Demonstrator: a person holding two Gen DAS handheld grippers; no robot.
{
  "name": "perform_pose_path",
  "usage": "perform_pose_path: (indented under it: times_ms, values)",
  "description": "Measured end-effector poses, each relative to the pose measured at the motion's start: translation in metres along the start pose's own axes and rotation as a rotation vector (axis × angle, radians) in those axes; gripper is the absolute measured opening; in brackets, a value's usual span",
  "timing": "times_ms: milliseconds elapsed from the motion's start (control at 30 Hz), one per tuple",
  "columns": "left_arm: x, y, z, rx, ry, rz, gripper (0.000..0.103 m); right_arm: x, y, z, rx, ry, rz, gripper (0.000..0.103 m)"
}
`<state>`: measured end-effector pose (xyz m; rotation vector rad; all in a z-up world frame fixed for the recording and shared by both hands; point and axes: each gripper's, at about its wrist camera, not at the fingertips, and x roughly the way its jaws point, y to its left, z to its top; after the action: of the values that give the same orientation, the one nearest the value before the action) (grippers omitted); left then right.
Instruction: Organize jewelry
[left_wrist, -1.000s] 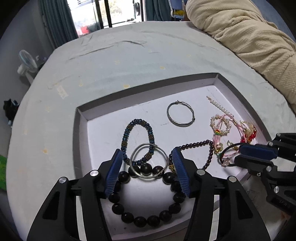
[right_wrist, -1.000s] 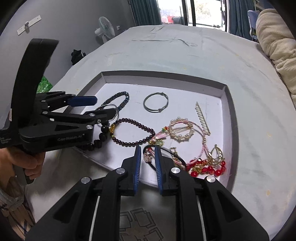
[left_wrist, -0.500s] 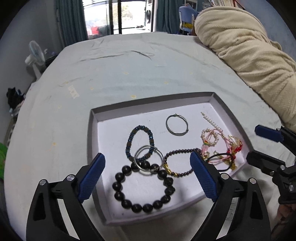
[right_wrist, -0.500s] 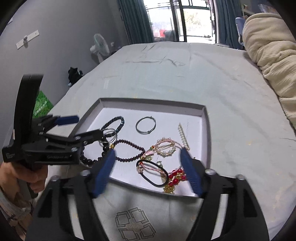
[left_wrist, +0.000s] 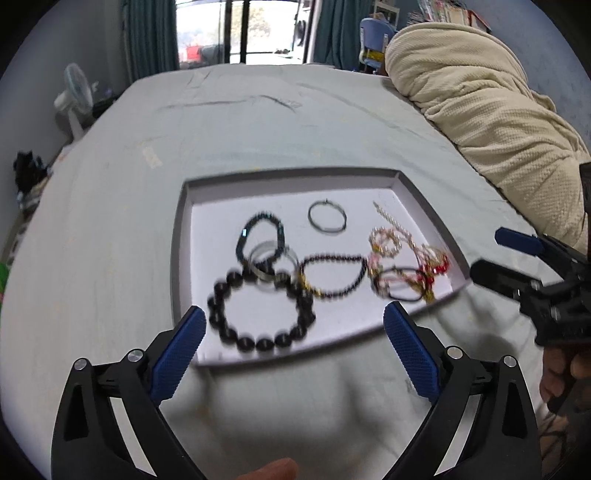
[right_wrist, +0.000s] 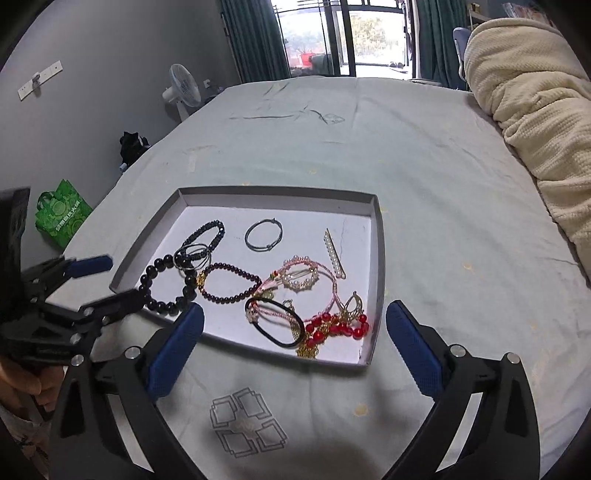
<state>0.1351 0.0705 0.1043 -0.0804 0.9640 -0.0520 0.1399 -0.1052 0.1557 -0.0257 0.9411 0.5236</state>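
Note:
A shallow grey tray (right_wrist: 376, 258) (left_wrist: 179, 236) on the bed holds the jewelry. In it lie a large black bead bracelet (right_wrist: 162, 284) (left_wrist: 258, 317), a dark red bead bracelet (right_wrist: 229, 282), a thin metal hoop (right_wrist: 264, 234), a blue bead bracelet (right_wrist: 207, 234), a pearl clip (right_wrist: 334, 253), a black hair tie (right_wrist: 275, 321) and red and gold pieces (right_wrist: 340, 325). My left gripper (left_wrist: 293, 349) is open and empty, just in front of the tray. My right gripper (right_wrist: 295, 347) is open and empty at the tray's near edge.
The tray sits on a pale green bed sheet (right_wrist: 369, 147). A cream blanket (right_wrist: 535, 110) is heaped at the right. A fan (right_wrist: 183, 90) and a green bag (right_wrist: 61, 212) stand beside the bed at the left.
Both grippers opened wide and drew back from the tray. The right one let go of the black hair tie, which now lies in the tray.

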Motion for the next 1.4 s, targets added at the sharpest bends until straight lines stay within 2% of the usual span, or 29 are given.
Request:
perform_pose_path:
  times_ms: [133, 300, 600, 1400]
  values:
    - [-0.007, 0.004, -0.016, -0.027, 0.002, 0.020, 0.097, -0.003, 0.002, -0.007, -0.017, 0.008, -0.001, 0.097]
    - [-0.012, 0.011, -0.016, -0.061, -0.017, 0.021, 0.098, -0.008, 0.001, -0.020, -0.039, 0.023, -0.006, 0.098]
    - [-0.010, 0.006, -0.012, -0.034, -0.011, 0.018, 0.098, -0.013, -0.006, -0.035, -0.045, 0.036, -0.022, 0.098]
    - [-0.010, -0.003, -0.013, 0.003, -0.003, 0.019, 0.098, -0.005, -0.002, -0.034, -0.053, 0.057, -0.012, 0.097]
